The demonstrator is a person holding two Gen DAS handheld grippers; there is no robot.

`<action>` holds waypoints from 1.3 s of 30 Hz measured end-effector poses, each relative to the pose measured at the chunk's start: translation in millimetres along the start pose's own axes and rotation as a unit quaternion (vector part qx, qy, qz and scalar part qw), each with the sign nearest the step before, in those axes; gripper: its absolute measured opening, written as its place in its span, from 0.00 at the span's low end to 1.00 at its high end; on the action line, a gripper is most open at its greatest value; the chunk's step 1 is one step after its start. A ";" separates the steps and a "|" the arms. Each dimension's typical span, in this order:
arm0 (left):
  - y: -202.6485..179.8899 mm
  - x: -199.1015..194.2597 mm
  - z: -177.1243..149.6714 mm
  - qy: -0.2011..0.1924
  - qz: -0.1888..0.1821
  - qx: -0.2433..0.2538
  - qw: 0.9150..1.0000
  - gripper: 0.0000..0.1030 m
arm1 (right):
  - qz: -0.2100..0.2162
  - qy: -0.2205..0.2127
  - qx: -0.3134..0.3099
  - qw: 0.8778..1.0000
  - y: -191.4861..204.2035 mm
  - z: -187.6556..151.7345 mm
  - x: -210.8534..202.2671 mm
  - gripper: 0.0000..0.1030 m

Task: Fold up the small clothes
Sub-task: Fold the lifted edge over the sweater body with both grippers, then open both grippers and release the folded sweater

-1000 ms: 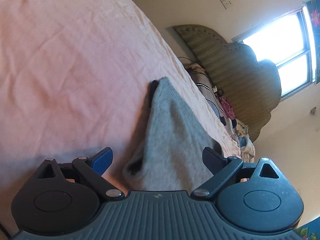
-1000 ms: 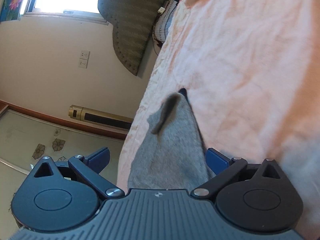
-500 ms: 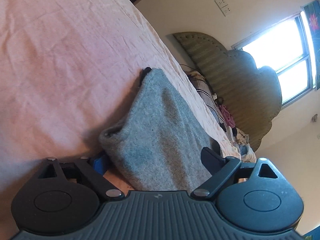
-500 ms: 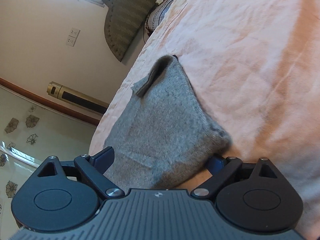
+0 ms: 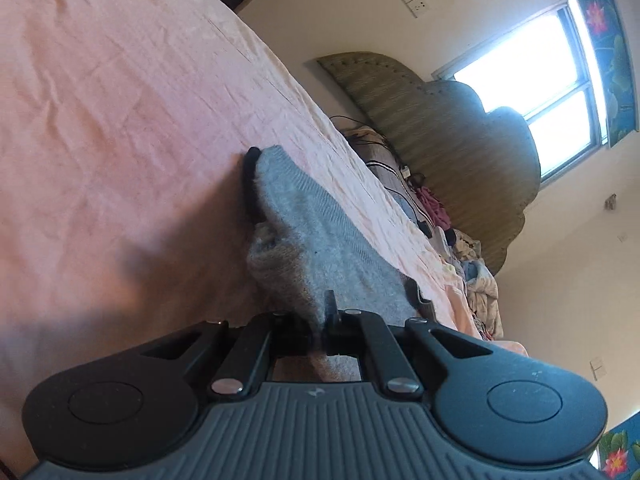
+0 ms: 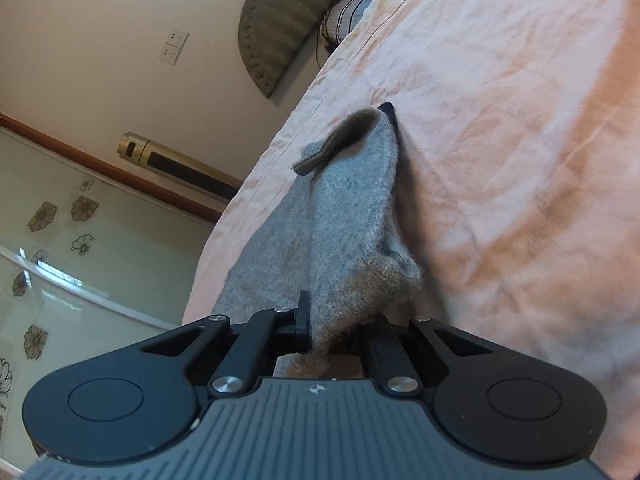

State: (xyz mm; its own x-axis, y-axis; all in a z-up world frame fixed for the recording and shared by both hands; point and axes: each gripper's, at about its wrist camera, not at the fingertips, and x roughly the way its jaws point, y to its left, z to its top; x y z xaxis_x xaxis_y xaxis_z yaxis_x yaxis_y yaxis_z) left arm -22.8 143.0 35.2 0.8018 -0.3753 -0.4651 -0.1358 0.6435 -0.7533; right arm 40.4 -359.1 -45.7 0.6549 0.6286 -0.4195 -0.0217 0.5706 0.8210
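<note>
A small grey knit garment lies on the pink bedsheet, with a dark trim at its far end. My left gripper is shut on its near edge, and the fabric bunches up between the fingers. In the right wrist view the same grey garment runs away from me, with a folded cuff sticking up at the far end. My right gripper is shut on its near edge. The fingertips of both grippers are hidden in the fabric.
The pink bedsheet covers the bed. A padded green headboard and a pile of clothes lie at the head of the bed. A window is bright behind. A gold tower unit stands by the wall.
Both grippers were open on either side of the garment's near edge. They moved in over it and closed, and the grey fabric now bunches between the fingers.
</note>
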 end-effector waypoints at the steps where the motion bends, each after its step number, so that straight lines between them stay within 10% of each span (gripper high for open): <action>1: 5.3 -12.8 -4.4 0.009 -0.002 0.000 1.000 0.04 | -0.002 0.005 -0.003 1.000 -3.1 -8.3 -11.2 0.13; 6: 30.6 -46.1 -40.8 0.057 0.059 0.080 0.993 0.05 | -0.059 0.043 -0.017 0.997 -25.4 -45.3 -50.6 0.27; 13: 17.6 -75.1 -31.1 -0.035 0.040 0.096 0.994 0.13 | -0.039 -0.042 -0.049 0.997 8.3 6.6 -48.8 0.59; 17: -13.7 -46.1 -23.5 -0.052 0.033 0.121 0.991 0.77 | -0.005 0.012 -0.041 0.999 23.6 45.4 29.6 0.90; 21: -33.0 -26.7 -29.8 -0.031 0.034 0.152 0.987 0.77 | -0.018 0.043 0.011 0.999 18.7 76.3 108.2 0.88; 27: -15.0 -46.7 -34.4 -0.055 0.091 0.165 0.980 0.77 | 0.063 -0.032 0.091 0.993 7.4 76.5 84.4 0.98; 32: 20.2 -50.1 -25.9 -0.046 0.135 0.115 0.983 0.77 | -0.017 -0.026 -0.004 1.000 -1.0 34.9 25.2 0.98; 39: 4.7 -31.4 -30.4 -0.023 0.131 0.170 0.976 0.73 | -0.105 -0.047 -0.061 0.991 -24.4 -2.8 -33.3 0.90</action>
State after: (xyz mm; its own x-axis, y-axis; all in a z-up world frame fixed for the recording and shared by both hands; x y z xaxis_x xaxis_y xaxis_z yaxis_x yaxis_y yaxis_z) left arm -66.3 137.6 32.2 0.7913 -0.1422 -0.5947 -0.1459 0.9006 -0.4095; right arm 17.0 -392.5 -52.9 0.7223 0.4396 -0.5340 0.0361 0.7470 0.6638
